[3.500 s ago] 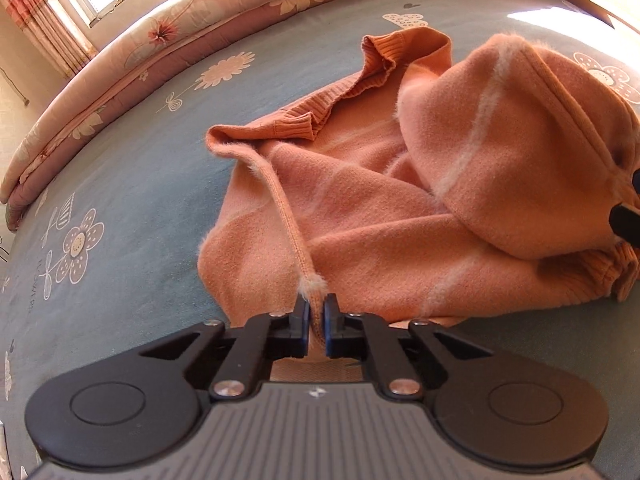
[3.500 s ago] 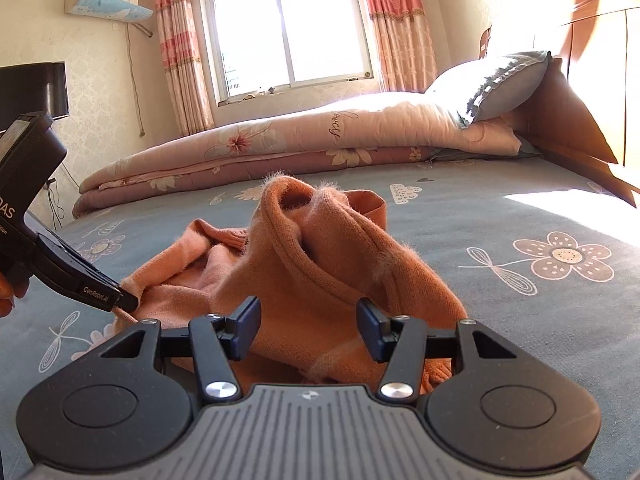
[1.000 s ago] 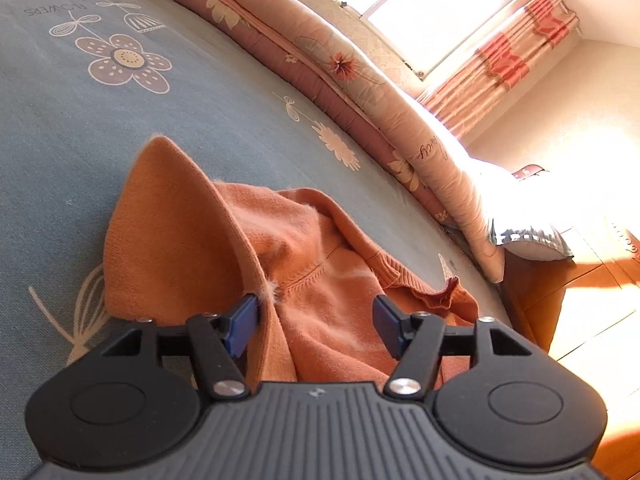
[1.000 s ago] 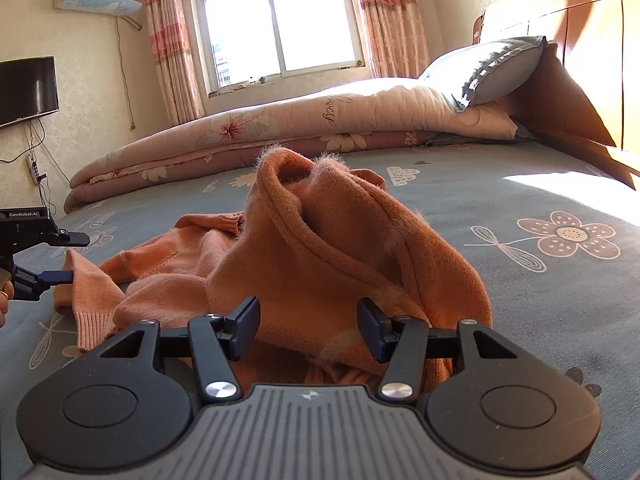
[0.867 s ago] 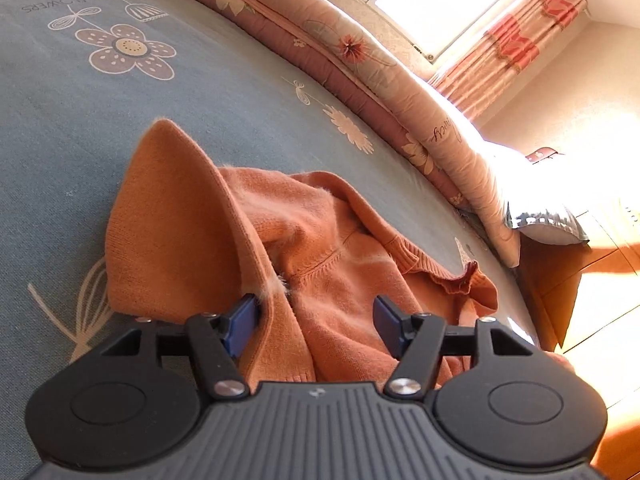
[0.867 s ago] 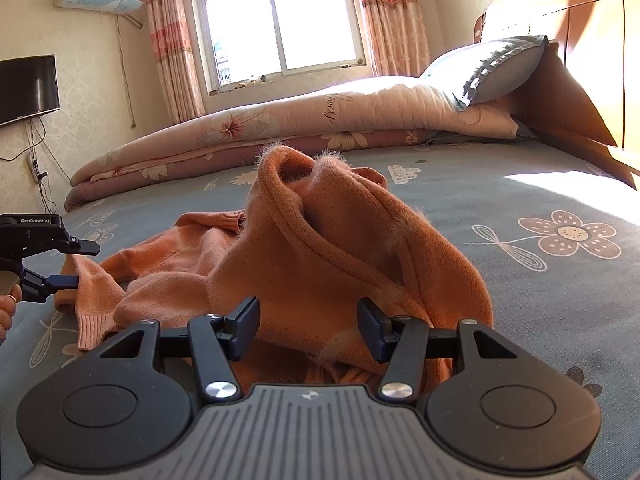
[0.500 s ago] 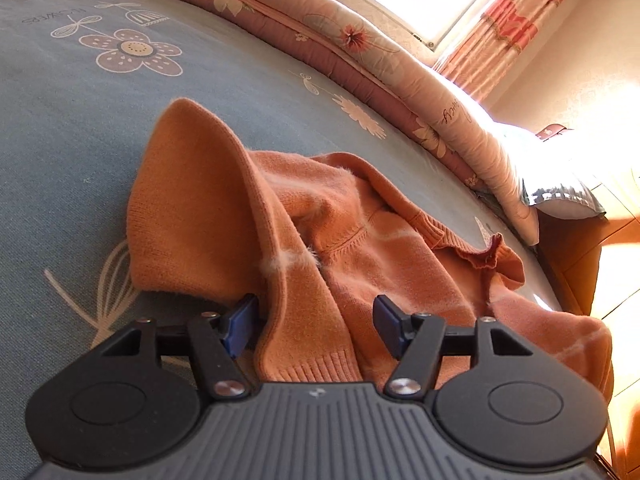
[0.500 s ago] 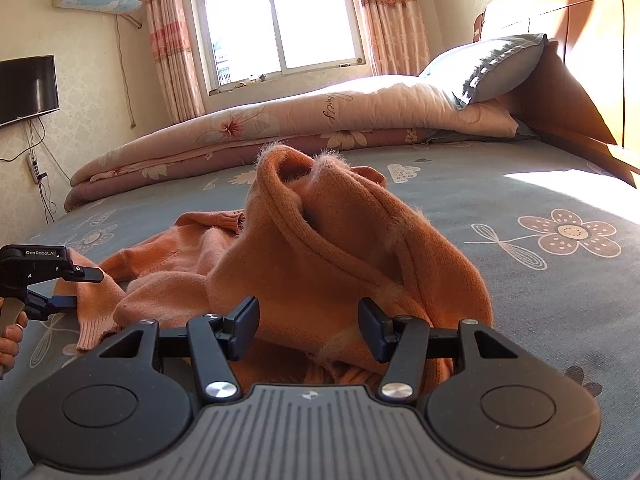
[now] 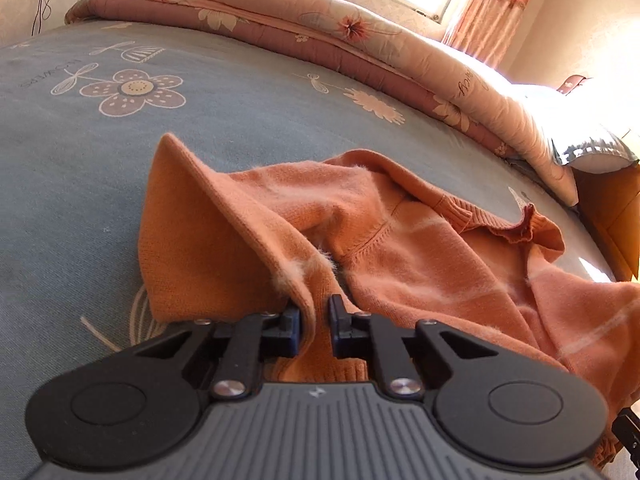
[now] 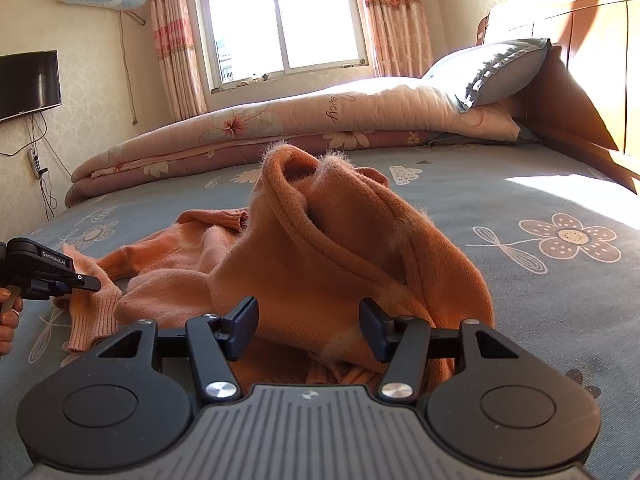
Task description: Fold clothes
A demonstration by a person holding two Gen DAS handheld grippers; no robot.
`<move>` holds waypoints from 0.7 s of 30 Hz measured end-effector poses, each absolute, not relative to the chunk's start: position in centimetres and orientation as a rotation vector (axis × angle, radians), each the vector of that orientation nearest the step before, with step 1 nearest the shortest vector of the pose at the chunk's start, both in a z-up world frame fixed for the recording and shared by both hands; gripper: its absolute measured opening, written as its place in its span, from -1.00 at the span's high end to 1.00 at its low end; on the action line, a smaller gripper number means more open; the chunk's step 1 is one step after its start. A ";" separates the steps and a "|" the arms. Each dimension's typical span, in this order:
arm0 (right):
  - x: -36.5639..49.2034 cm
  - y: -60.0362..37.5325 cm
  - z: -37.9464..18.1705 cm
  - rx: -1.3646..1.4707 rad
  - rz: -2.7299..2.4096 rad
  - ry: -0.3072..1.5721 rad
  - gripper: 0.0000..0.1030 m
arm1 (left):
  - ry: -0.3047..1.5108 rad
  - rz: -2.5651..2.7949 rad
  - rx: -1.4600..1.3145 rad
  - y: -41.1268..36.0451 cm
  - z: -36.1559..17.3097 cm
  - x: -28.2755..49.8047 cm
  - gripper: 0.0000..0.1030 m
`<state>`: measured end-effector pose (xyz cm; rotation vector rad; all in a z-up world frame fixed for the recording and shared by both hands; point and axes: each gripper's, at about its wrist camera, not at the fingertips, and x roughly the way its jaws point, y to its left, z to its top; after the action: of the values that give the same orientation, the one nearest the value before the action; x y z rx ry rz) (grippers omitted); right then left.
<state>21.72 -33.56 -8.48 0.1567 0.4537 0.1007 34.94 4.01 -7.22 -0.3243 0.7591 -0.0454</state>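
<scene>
An orange knit sweater [image 9: 400, 248] lies crumpled on the blue floral bed sheet [image 9: 80, 168]. My left gripper [image 9: 314, 324] is shut on a fold of the sweater near a ribbed cuff, low over the sheet. It also shows at the left edge of the right wrist view [image 10: 52, 276], pinching the sleeve. My right gripper [image 10: 308, 328] is open, its jaws standing on either side of the sweater's raised bunched part [image 10: 340, 248] without closing on it.
A rolled pink floral quilt [image 10: 280, 124] lies along the far side of the bed. A grey pillow [image 10: 492, 68] leans on the wooden headboard [image 10: 580, 60] at the right. A window, curtains and a wall TV stand beyond.
My left gripper has closed from open onto the sweater fold and its view has swung left. My right gripper has stayed open and still.
</scene>
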 end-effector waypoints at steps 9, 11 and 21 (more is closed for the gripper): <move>21.8 -33.5 -8.5 0.158 0.092 0.451 -0.18 | 0.719 0.182 -0.080 9.5 -0.6 34.9 0.79; 21.8 -33.5 -8.5 0.159 0.091 0.450 -0.18 | 0.727 0.262 -0.044 11.6 -0.2 35.4 0.90; 21.9 -33.3 -8.7 0.146 0.085 0.449 -0.18 | 0.820 0.537 0.056 19.9 -1.8 37.3 0.90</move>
<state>21.93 -33.31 -8.67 0.1455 0.4486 0.0850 37.34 19.86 -1.80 0.0564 0.8204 0.5367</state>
